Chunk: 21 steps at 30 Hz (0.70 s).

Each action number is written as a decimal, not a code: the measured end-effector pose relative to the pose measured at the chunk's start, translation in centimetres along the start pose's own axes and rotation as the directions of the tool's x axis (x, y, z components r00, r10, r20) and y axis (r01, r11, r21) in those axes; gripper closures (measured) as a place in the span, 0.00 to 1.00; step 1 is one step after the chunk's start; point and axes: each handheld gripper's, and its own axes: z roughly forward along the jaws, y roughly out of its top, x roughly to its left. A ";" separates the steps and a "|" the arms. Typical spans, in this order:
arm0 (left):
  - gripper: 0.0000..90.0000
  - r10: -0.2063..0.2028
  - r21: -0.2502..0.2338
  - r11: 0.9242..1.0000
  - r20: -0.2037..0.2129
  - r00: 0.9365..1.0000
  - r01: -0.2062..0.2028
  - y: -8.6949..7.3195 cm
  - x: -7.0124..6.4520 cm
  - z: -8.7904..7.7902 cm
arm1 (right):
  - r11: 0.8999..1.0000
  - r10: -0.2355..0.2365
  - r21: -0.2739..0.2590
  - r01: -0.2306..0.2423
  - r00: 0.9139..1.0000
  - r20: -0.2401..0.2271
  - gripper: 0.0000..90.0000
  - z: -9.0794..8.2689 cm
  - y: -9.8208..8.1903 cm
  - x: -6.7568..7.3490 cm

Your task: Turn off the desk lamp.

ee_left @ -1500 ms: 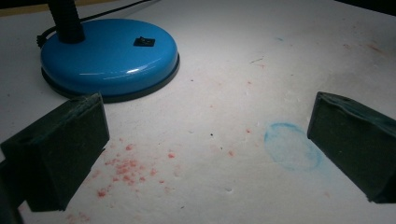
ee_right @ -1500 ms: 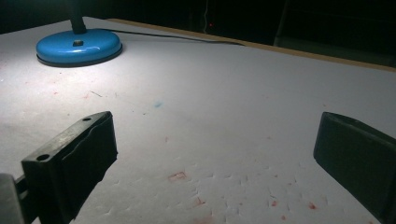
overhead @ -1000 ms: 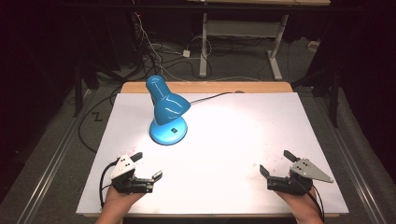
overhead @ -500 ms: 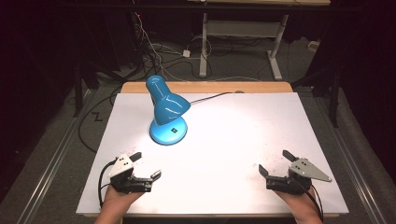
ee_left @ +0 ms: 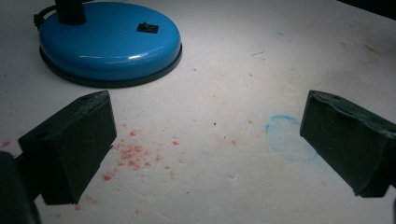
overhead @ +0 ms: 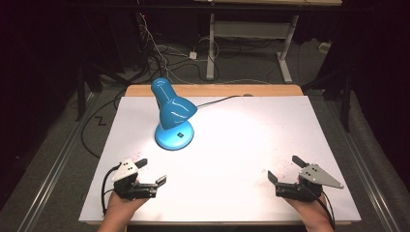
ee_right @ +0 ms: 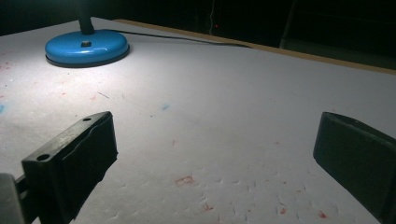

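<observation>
While grippers gape, table (overhead: 251, 145) lies open.

The lamp (overhead: 172, 116) gleams, glossy blue, its smooth base (ee_left: 109, 42) catching highlights above a black rim. The white sheet (overhead: 241, 145) looks matt and papery, pitted and flecked with red and blue stains. A wood edge (overhead: 270, 90) shows behind it. The jaws look matt black, rubbery.

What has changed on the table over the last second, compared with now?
Almost nothing. The right gripper has drifted slightly toward the near edge; the left gripper stays where it was. Both remain open and empty. The blue lamp and its cord have not moved on the white table.
</observation>
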 end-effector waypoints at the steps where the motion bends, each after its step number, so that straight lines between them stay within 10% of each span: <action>1: 0.05 -0.001 0.002 1.000 0.002 1.000 0.001 0.0 0.0 0.0 | 1.000 0.000 0.000 0.000 1.000 -0.001 0.01 0.0 0.0 0.0; 21: 0.23 0.007 0.000 1.000 0.011 1.000 -0.007 -0.1 0.0 0.0 | 1.000 -0.009 0.002 0.009 1.000 -0.004 0.01 0.0 0.0 0.1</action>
